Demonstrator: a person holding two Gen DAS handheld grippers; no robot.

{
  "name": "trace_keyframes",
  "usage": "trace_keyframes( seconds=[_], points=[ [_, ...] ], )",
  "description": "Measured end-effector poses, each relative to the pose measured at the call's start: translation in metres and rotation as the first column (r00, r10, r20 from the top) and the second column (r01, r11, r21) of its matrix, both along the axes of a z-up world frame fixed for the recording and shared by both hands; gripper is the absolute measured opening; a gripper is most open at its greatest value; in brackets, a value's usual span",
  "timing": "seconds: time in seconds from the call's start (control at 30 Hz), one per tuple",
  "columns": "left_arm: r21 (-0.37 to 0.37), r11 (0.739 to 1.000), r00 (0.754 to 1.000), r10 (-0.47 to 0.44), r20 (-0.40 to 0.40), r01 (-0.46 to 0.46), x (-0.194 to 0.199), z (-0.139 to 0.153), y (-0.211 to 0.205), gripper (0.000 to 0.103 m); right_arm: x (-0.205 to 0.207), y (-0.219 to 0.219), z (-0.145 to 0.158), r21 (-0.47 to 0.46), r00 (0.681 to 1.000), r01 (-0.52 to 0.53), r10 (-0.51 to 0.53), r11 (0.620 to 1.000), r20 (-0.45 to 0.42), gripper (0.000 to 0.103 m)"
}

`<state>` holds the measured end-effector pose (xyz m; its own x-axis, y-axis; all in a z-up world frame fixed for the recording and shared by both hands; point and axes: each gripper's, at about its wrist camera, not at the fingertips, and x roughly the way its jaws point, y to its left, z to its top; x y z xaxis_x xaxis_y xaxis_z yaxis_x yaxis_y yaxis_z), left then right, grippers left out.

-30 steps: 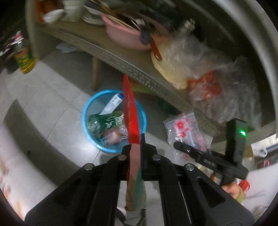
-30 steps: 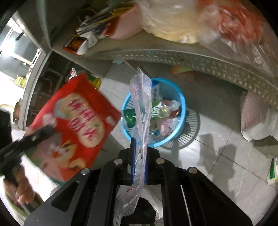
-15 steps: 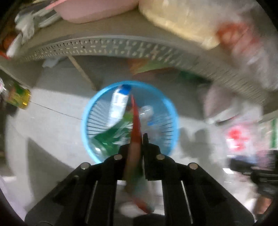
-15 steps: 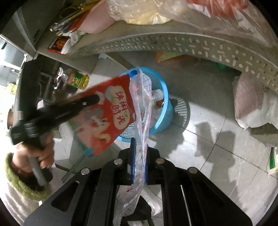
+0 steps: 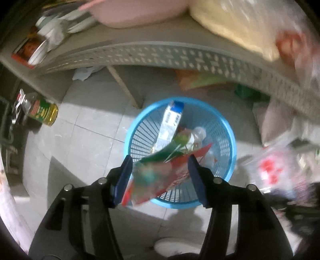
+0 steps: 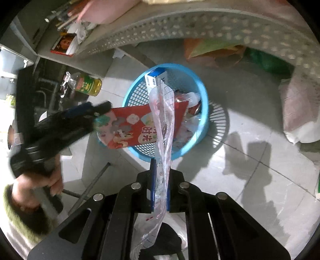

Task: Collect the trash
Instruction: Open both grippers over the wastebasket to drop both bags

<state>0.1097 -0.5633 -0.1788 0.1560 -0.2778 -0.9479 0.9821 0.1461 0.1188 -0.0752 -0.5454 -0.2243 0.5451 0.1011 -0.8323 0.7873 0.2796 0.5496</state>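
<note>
A blue plastic trash basket (image 5: 226, 132) (image 6: 202, 100) stands on the tiled floor under a shelf, holding a white-and-blue carton (image 5: 170, 124), a clear bottle (image 5: 195, 136) and wrappers. My left gripper (image 5: 160, 166) is open above its near rim; the red snack bag (image 5: 160, 178) (image 6: 136, 128) hangs loose between the spread jaws, tipping into the basket. My right gripper (image 6: 161, 180) is shut on a clear plastic bag (image 6: 163, 124), held upright in front of the basket. The left gripper also shows in the right wrist view (image 6: 94, 112).
A perforated grey shelf (image 5: 180, 54) above the basket carries a pink basin (image 5: 140, 12) and bagged goods. A yellow oil bottle (image 5: 43, 112) (image 6: 88, 86) stands on the floor at left. A pale sack (image 6: 300, 112) sits at right. A shelf leg (image 5: 124, 88) stands behind the basket.
My left gripper has moved over the basket and opened; the red snack bag has slipped from its grip and falls toward the basket. My right gripper has come closer with the clear bag.
</note>
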Motion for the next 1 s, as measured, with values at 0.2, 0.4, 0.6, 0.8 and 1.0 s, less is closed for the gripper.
trace_keyframes(
  seconds=[0.2,0.4,0.6,0.8,1.0],
  points=[
    [-0.102,0.992,0.997,0.063,-0.049,-0.067,0.019,0.063,0.025,0.056,0.037,-0.015,-0.045,0.124,0.999,0.049,-0.047,0.991,-0.015,0.008],
    [-0.189,0.973,0.988,0.116,-0.1,-0.134,0.038,0.131,0.083,0.071,0.063,-0.04,-0.097,0.219,0.988,0.148,-0.134,0.964,-0.079,0.04],
    [-0.265,0.935,0.968,0.204,-0.147,-0.237,0.055,0.18,0.171,0.078,0.063,-0.043,-0.093,0.134,0.985,0.145,-0.131,0.98,-0.108,0.059],
    [-0.325,0.865,0.918,0.312,-0.246,-0.382,0.062,0.199,0.25,0.08,0.053,-0.049,-0.072,0.051,0.986,0.137,-0.132,0.989,-0.098,0.062],
    [-0.407,0.781,0.88,0.405,-0.247,-0.474,0.051,0.213,0.317,0.08,0.058,-0.033,-0.022,-0.072,0.997,0.051,-0.055,0.996,-0.057,0.062]
  ],
)
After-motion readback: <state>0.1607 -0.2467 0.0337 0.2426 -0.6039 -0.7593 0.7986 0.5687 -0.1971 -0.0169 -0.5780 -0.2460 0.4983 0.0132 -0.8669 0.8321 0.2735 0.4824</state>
